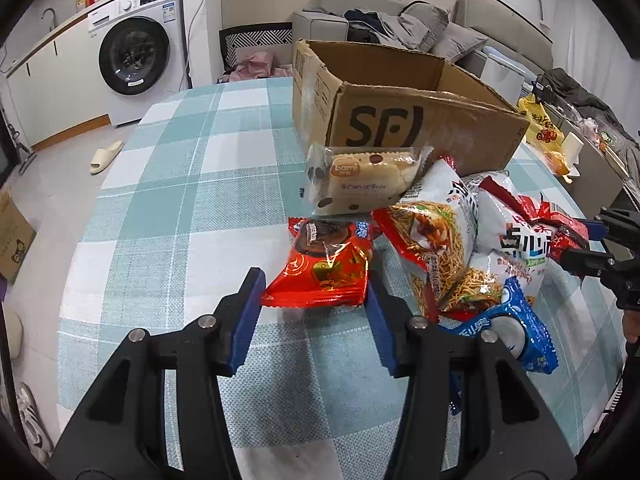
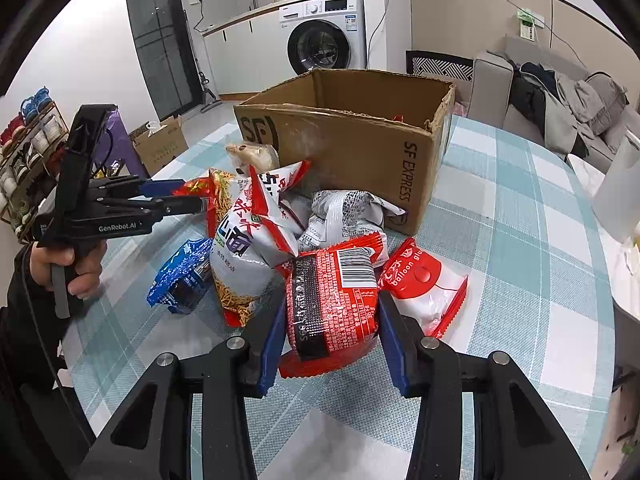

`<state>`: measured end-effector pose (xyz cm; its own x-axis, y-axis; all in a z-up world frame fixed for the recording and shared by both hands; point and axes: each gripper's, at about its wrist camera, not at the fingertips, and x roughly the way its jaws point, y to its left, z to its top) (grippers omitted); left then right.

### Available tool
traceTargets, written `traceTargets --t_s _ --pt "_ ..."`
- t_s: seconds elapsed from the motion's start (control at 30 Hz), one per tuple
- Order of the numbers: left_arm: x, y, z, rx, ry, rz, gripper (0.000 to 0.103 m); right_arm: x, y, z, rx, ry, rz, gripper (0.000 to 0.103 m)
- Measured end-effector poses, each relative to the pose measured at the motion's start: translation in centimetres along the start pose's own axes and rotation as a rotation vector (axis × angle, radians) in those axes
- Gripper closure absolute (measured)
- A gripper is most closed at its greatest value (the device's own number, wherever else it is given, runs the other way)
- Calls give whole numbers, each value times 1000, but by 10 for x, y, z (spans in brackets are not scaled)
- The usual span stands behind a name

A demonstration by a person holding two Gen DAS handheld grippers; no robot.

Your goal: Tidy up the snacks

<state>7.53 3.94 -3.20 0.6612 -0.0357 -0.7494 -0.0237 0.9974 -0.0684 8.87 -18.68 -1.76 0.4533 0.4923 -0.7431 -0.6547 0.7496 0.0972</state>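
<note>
A pile of snack packets lies on the checked tablecloth in front of an open SF cardboard box [image 1: 400,120] [image 2: 352,144]. My left gripper [image 1: 314,300] is open, its blue pads on either side of a red chocolate-snack packet [image 1: 320,276] lying on the table. My right gripper [image 2: 330,332] is open, its pads flanking a red packet with a barcode [image 2: 334,304]. Noodle-snack bags [image 1: 436,240] [image 2: 248,236], a blue Oreo pack [image 1: 516,328] [image 2: 182,276], a cake packet [image 1: 360,180] and a red-white balloon-gum bag [image 2: 428,288] lie around.
The tablecloth [image 1: 180,200] covers a round table. A washing machine [image 1: 136,52], a sofa with clothes [image 1: 400,20] and a slipper [image 1: 106,156] on the floor stand beyond. The left gripper shows in the right wrist view [image 2: 192,196].
</note>
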Motion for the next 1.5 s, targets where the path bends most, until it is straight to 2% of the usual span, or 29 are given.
traceTargets --t_s 0.1,0.2,0.5,0.53,0.57,0.6,0.63,0.87,1.13,1.5 --pt "3 -6 1 20 6 18 55 -1 1 -1 3 0 -1 59" --pt "6 -9 3 29 4 30 48 -2 -1 -1 8 -1 -5 59" --pt "29 -11 9 36 38 27 48 -4 -6 -2 24 -5 -13 59" --pt "29 -11 9 36 40 23 49 -4 -7 -2 27 -7 -12 59" --pt "29 -11 8 33 35 8 59 -4 -6 -2 28 -8 -12 59" --pt "28 -10 8 34 31 0 63 -4 -7 -2 30 -9 -13 59" --pt "27 -10 8 37 26 -4 63 -5 -7 -2 31 -10 -13 59" --pt "11 -2 3 -1 -1 -19 66 -9 -8 1 45 -36 -15 59" --pt "-20 6 9 -33 -76 -17 66 -16 -12 4 75 -78 -30 59" --pt "-59 -5 21 -31 -168 -34 66 -35 -17 15 132 -188 -28 59"
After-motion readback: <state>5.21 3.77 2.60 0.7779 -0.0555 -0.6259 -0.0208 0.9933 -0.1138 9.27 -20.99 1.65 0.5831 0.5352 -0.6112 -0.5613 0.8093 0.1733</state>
